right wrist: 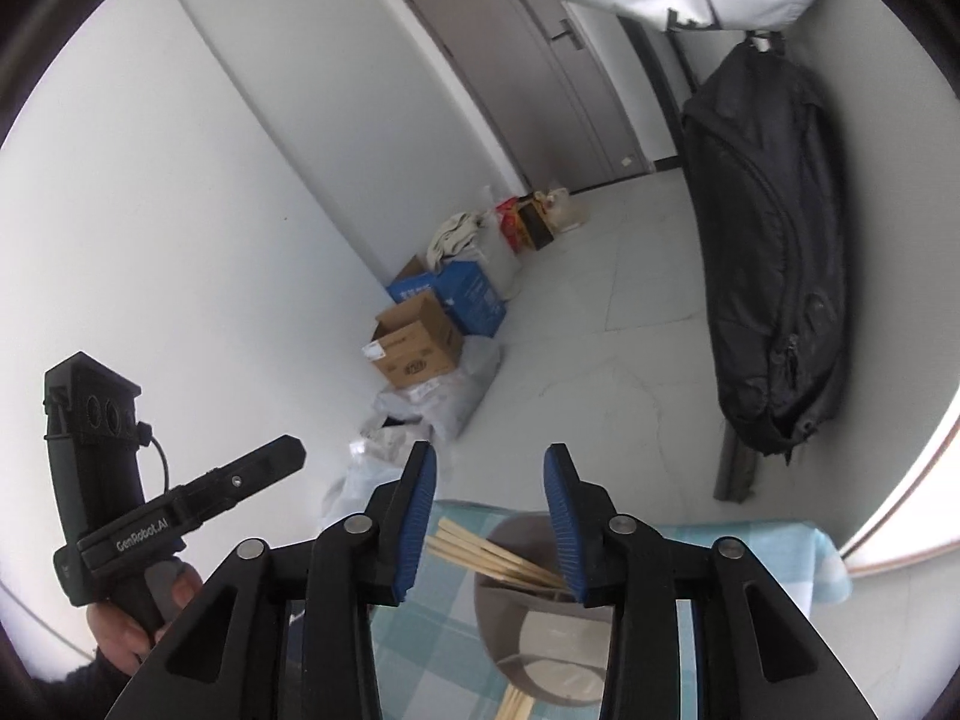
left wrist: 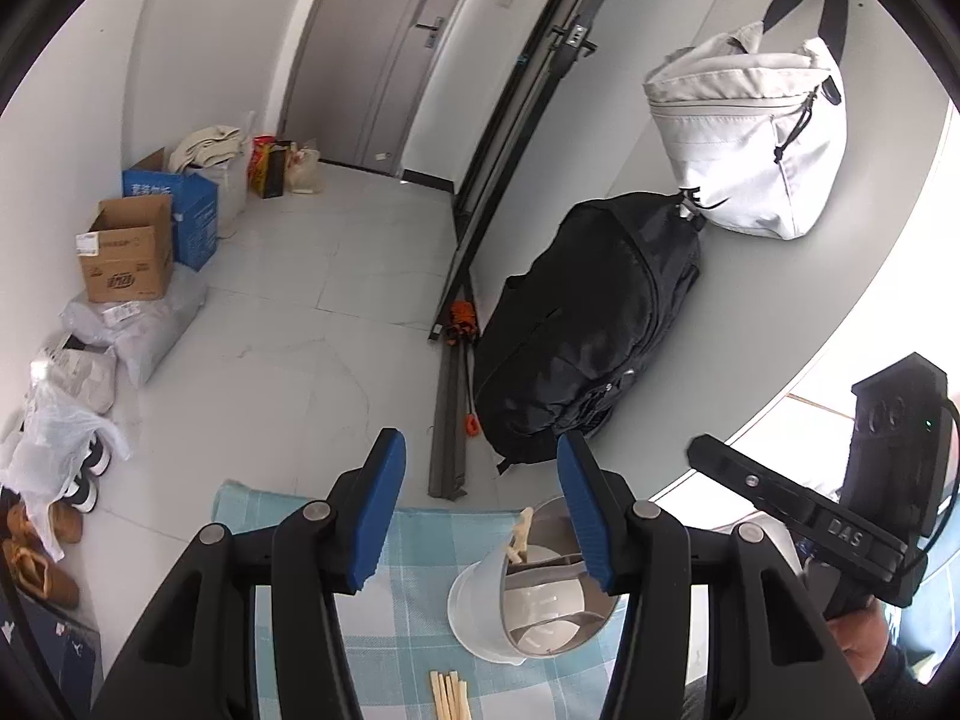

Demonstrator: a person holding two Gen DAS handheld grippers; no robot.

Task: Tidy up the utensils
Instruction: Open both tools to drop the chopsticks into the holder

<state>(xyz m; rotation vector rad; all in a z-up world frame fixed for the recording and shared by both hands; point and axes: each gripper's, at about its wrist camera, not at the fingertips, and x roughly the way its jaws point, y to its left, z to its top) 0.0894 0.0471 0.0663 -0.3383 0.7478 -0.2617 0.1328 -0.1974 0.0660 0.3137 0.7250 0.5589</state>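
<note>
My left gripper (left wrist: pixel 480 516) stands open over a blue checked cloth (left wrist: pixel 414 618), nothing between its blue pads. Just right of it a shiny utensil holder (left wrist: pixel 480 606) leans on the cloth, a pale utensil (left wrist: pixel 521 534) poking from its rim. Several wooden chopsticks (left wrist: pixel 449 693) lie loose on the cloth near the frame's bottom. My right gripper (right wrist: pixel 489 516) is open too, hovering above the holder (right wrist: pixel 498 630). A bundle of chopsticks (right wrist: pixel 486 552) sticks out of that holder to the upper left, below the pads and untouched. More chopstick ends (right wrist: pixel 516 705) show lower down.
A black backpack (left wrist: pixel 594 324) and a white bag (left wrist: pixel 756 138) hang on the wall to the right. Cardboard boxes (left wrist: pixel 129 258), plastic bags and shoes (left wrist: pixel 42 546) line the left wall. A metal rail (left wrist: pixel 450 420) lies on the tiled floor beyond the cloth's far edge.
</note>
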